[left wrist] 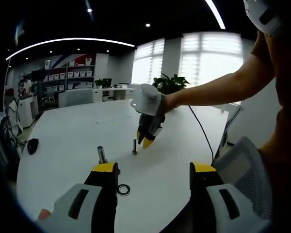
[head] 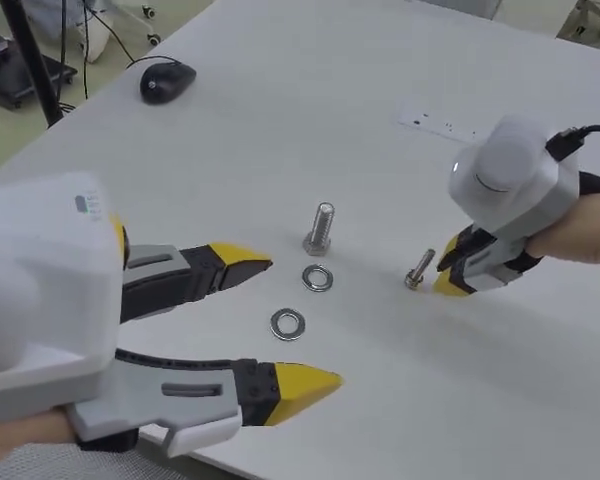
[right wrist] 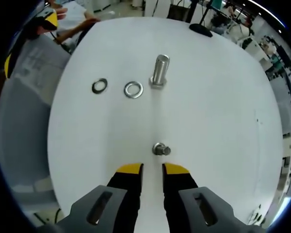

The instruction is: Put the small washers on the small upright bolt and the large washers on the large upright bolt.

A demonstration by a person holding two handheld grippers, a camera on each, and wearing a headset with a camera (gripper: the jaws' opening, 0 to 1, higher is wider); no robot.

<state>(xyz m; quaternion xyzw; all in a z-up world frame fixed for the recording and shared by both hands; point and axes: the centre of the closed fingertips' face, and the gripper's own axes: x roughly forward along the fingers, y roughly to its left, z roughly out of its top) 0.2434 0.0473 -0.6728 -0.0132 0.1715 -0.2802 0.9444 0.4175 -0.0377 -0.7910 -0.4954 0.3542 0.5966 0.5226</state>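
Note:
The large upright bolt (head: 321, 228) (left wrist: 102, 154) (right wrist: 159, 71) stands mid-table. Two washers lie flat in front of it, one close to its base (head: 317, 278) (right wrist: 133, 90) and one nearer me (head: 287, 323) (right wrist: 99, 86). One washer (left wrist: 123, 189) shows by the left jaw in the left gripper view. The small bolt (head: 419, 270) (left wrist: 134, 146) (right wrist: 160, 149) stands to the right. My left gripper (head: 300, 320) (left wrist: 155, 170) is wide open, its tips on either side of the nearer washer. My right gripper (head: 450, 285) (right wrist: 153, 170) (left wrist: 146, 141) points at the small bolt, jaws a narrow gap apart and empty.
A black mouse (head: 167, 80) (left wrist: 33, 145) with its cable lies at the far left of the white table (head: 280, 130). A white power strip (head: 435, 125) sits at the back right. The table's near edge runs just below my left gripper. A grey chair (left wrist: 242, 160) stands at the right.

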